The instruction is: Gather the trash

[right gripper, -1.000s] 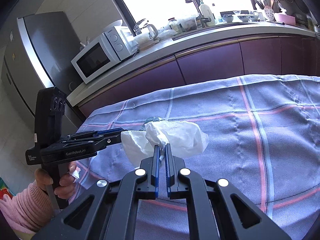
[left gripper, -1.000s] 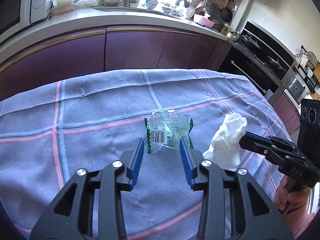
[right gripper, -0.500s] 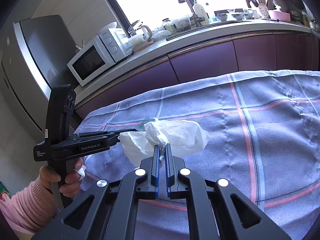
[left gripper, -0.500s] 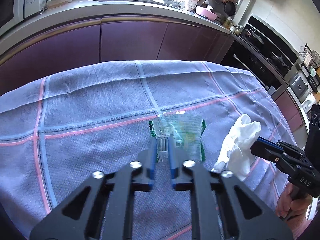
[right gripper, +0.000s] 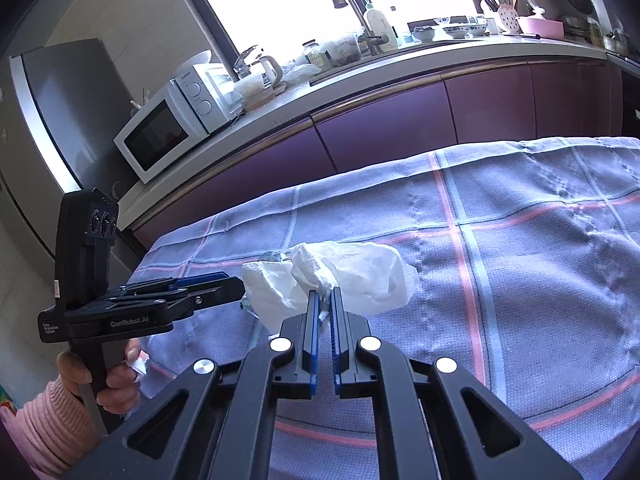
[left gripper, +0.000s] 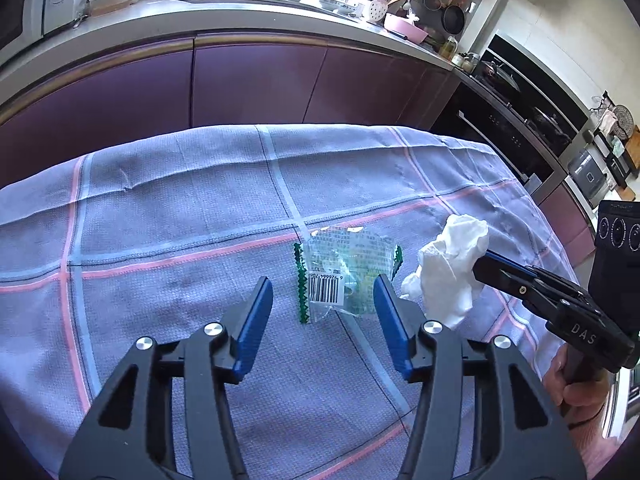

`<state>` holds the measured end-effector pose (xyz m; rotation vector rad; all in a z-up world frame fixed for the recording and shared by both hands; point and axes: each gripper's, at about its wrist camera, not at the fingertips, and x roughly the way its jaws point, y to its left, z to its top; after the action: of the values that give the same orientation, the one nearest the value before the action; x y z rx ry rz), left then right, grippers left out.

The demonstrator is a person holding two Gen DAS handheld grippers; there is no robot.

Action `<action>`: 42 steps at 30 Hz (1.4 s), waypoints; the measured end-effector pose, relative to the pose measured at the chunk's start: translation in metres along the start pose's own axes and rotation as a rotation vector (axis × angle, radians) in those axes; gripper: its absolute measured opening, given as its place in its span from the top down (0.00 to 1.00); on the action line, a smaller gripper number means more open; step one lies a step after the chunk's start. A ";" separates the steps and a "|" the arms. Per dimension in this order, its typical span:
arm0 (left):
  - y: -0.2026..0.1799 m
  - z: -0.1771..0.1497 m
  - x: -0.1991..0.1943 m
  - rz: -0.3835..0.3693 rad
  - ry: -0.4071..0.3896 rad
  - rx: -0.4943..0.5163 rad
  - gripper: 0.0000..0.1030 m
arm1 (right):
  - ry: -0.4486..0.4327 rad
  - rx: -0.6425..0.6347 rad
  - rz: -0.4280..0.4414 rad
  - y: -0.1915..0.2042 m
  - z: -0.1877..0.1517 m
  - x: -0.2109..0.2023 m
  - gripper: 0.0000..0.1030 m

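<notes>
On the tablecloth, the wrapper lies between the left gripper's just-opened jaws

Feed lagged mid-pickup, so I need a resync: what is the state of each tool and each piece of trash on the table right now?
Left tool: open, jaws have just been opening; pads either side of the wrapper, not pressing it.
Right tool: shut on the crumpled white tissue.
Snack wrapper: lying flat on the tablecloth, barcode up, ungripped.
Crumpled white tissue: pinched at its near edge, bunched.
Checked tablecloth: spread over the table, slightly wrinkled.
</notes>
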<state>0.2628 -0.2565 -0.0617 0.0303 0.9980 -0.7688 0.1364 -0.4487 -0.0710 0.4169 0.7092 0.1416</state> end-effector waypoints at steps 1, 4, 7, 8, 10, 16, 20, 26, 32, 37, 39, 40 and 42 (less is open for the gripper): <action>0.000 0.002 0.004 -0.002 0.015 -0.001 0.42 | 0.004 -0.008 -0.027 -0.001 0.001 0.003 0.96; -0.004 0.003 0.016 -0.003 0.043 0.004 0.37 | 0.020 -0.009 -0.050 -0.005 0.002 0.010 0.96; -0.008 0.003 0.023 0.006 0.040 0.030 0.40 | 0.038 -0.006 -0.059 -0.008 0.002 0.018 0.96; -0.010 0.003 0.023 0.003 0.041 0.040 0.48 | 0.041 -0.005 -0.059 -0.008 0.001 0.019 0.96; -0.015 0.002 0.025 0.006 0.045 0.060 0.56 | 0.044 -0.003 -0.056 -0.009 0.000 0.020 0.96; -0.023 -0.003 0.025 -0.010 0.033 0.071 0.73 | 0.035 0.012 -0.035 -0.012 0.000 0.018 0.96; -0.026 -0.007 0.020 0.003 0.018 0.074 0.75 | 0.024 0.004 -0.018 -0.008 -0.001 0.015 0.96; -0.023 -0.021 -0.010 0.044 -0.045 0.079 0.76 | 0.008 -0.003 0.027 0.001 -0.002 0.010 0.96; -0.010 -0.041 -0.054 0.080 -0.111 0.069 0.76 | -0.010 -0.026 0.084 0.023 0.000 0.003 0.96; 0.018 -0.063 -0.094 0.098 -0.155 0.006 0.76 | -0.004 -0.055 0.156 0.051 -0.002 0.001 0.96; 0.032 -0.075 -0.110 0.108 -0.170 -0.026 0.76 | 0.002 -0.079 0.179 0.067 -0.004 0.003 0.96; 0.039 -0.083 -0.119 0.121 -0.178 -0.044 0.76 | 0.006 -0.088 0.195 0.074 -0.005 0.003 0.96; 0.050 -0.097 -0.135 0.142 -0.197 -0.069 0.76 | 0.019 -0.108 0.229 0.090 -0.008 0.006 0.96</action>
<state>0.1795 -0.1077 -0.0286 -0.0333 0.8252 -0.5954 0.1373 -0.3629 -0.0421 0.3933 0.6677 0.3985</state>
